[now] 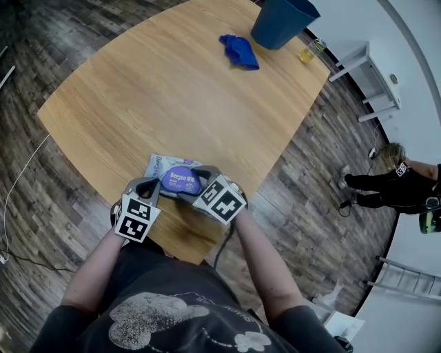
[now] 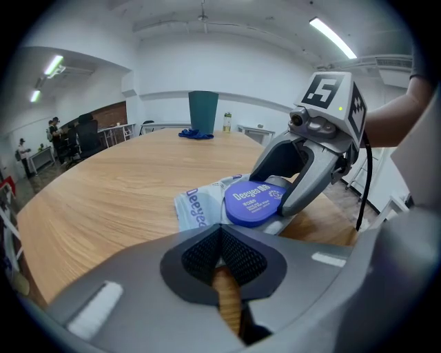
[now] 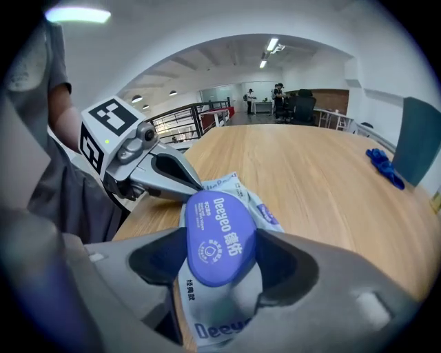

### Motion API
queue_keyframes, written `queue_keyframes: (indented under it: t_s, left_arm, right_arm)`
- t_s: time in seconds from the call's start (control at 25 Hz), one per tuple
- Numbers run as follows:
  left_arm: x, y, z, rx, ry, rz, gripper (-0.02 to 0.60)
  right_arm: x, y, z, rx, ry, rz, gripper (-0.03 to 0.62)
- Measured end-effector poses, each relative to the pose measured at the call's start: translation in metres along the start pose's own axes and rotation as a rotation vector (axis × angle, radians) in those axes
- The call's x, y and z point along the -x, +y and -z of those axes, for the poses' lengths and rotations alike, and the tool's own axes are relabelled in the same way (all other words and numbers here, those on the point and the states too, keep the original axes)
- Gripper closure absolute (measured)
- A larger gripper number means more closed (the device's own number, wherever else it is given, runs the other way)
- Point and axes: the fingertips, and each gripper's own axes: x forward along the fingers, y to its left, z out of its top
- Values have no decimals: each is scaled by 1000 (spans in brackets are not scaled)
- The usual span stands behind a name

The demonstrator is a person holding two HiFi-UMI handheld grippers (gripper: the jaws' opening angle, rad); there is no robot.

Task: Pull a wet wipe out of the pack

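Note:
A grey-white wet wipe pack (image 1: 160,167) with a blue oval lid (image 1: 182,182) lies on the wooden table (image 1: 172,89) near its front edge. My left gripper (image 1: 151,190) is shut, and its tips (image 2: 220,238) rest at the pack's (image 2: 196,210) near left corner. Whether they pinch the film I cannot tell. My right gripper (image 1: 197,185) stands wide open over the pack (image 3: 260,207), with a jaw on each side of the lid (image 3: 219,236). The left gripper view shows the right gripper's fingers (image 2: 303,186) beside the lid (image 2: 253,203). The left gripper's tips (image 3: 185,183) point at the lid's far side.
A crumpled blue cloth (image 1: 240,51), a dark teal bin (image 1: 282,21) and a small yellow bottle (image 1: 306,54) stand at the table's far end. The table's front edge runs just under my grippers. A person (image 1: 393,183) and a white bench (image 1: 365,69) are off to the right.

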Motion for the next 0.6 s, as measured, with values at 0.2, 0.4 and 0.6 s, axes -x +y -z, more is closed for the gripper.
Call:
queue_keyframes:
  t_s: [0.2,0.4,0.6]
  left_arm:
    - [0,1,-1,4,-5,7,565]
    - [-2,0,-1,0,-7,12,565]
    - [-3,0,1,-2,4,13,565]
  right_arm:
    - [1,-3,-2,-40,6,-59,295]
    - [1,-7,-1,-52,18,-87,296]
    - [3,-9,-5,-146,-21,-155,295]
